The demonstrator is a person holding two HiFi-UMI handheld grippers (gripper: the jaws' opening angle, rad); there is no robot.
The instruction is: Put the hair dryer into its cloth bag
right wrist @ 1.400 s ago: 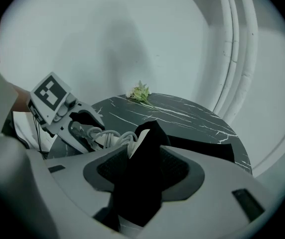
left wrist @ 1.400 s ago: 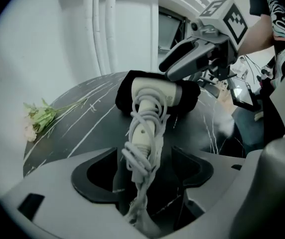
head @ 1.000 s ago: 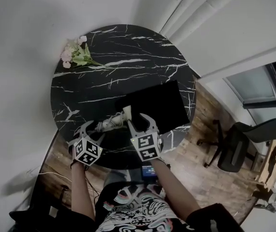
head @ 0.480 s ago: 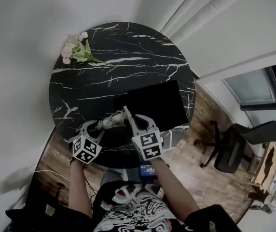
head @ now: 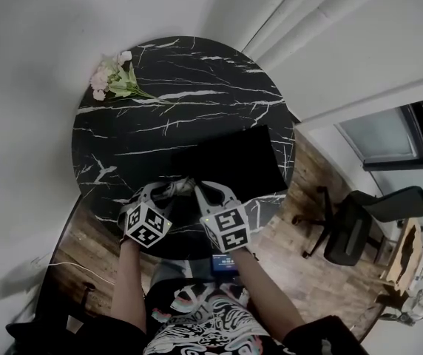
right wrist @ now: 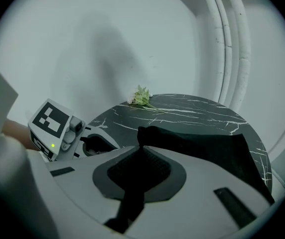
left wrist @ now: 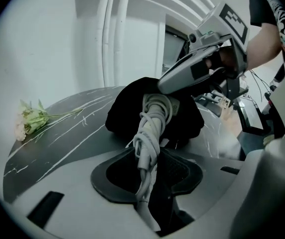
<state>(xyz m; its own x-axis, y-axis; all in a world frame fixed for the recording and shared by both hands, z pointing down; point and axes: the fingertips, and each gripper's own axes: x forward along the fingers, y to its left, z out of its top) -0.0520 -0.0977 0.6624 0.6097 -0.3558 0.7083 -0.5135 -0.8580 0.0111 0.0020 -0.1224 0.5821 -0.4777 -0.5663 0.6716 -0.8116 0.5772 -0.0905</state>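
Grip, left: the left tongs [left wrist: 149,176] are partly open and closing on the hair dryer [left wrist: 155,114]. Its cord-wrapped handle lies between the pads, which appear to bear on it.
Grip, right: the right tongs [right wrist: 138,169] are all but fully closed, pinching a fold of the black cloth bag [right wrist: 202,144] at its near edge.
Location: the dryer extends ahead of the left tongs. Its far end is at the bag mouth, just beside the right tongs, and how far in it sits cannot be told.
Step in hand: judged to be feeding the dryer into the bag.
Method: lift the pinched edge off the counter [head: 185,76] to open the mouth, and push the dryer in along its length, head first.
Risk: loose cord [left wrist: 143,146] loops may snag the hem, or slip in the grip.
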